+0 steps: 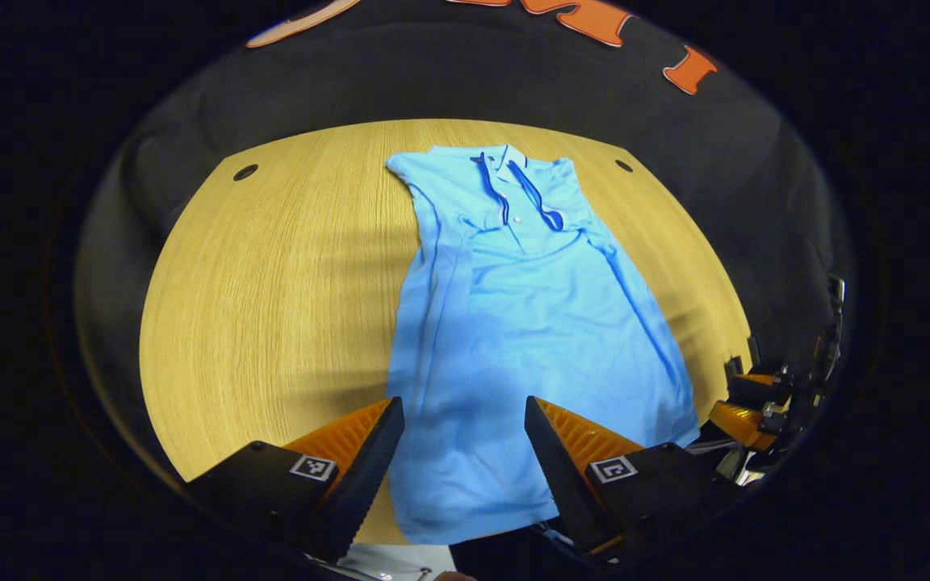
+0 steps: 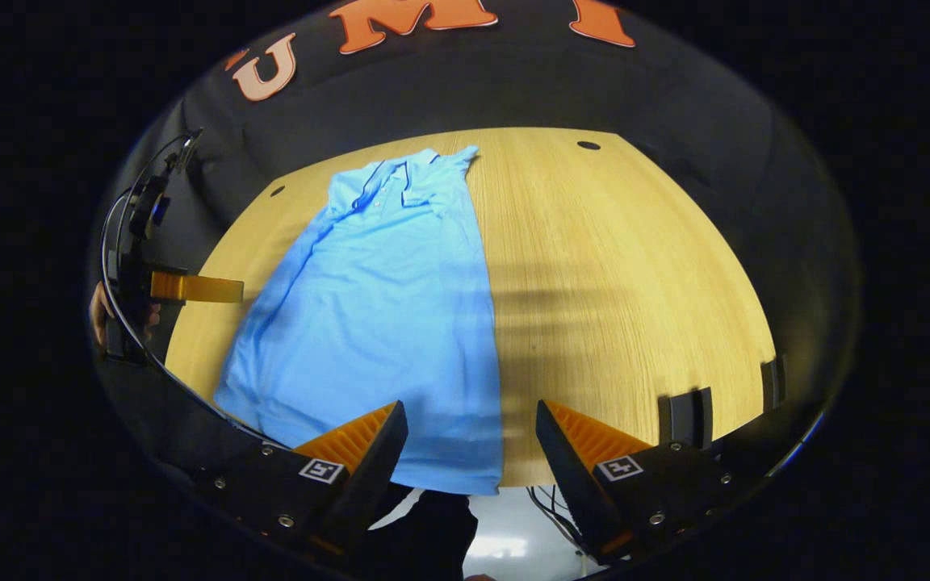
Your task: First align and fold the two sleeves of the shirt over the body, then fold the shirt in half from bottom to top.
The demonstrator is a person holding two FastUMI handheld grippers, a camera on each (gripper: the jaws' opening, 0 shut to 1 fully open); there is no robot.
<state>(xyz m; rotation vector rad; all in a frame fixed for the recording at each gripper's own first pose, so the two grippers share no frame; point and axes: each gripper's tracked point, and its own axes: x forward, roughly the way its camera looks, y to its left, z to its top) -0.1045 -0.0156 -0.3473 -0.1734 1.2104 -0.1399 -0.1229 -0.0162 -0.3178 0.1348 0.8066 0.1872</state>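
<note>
A light blue polo shirt (image 1: 513,323) lies flat on the wooden table (image 1: 271,282), collar at the far end and hem at the near edge. Both sleeves lie folded in over the body, giving a narrow long shape. My left gripper (image 1: 463,432) hovers open over the hem, fingers apart above the cloth. The right gripper (image 1: 756,403) shows at the right edge, off the shirt's lower right corner. In the right gripper view the shirt (image 2: 384,307) lies left of centre. My right gripper (image 2: 471,436) is open above the hem's right corner. The left gripper (image 2: 182,286) is held by a hand at far left.
Small round holes (image 1: 245,172) (image 1: 624,165) mark the table's far corners. Two dark clips (image 2: 684,415) sit on the table's near right edge. Bare wood stretches left of the shirt in the left gripper view and right of it in the right gripper view (image 2: 634,282).
</note>
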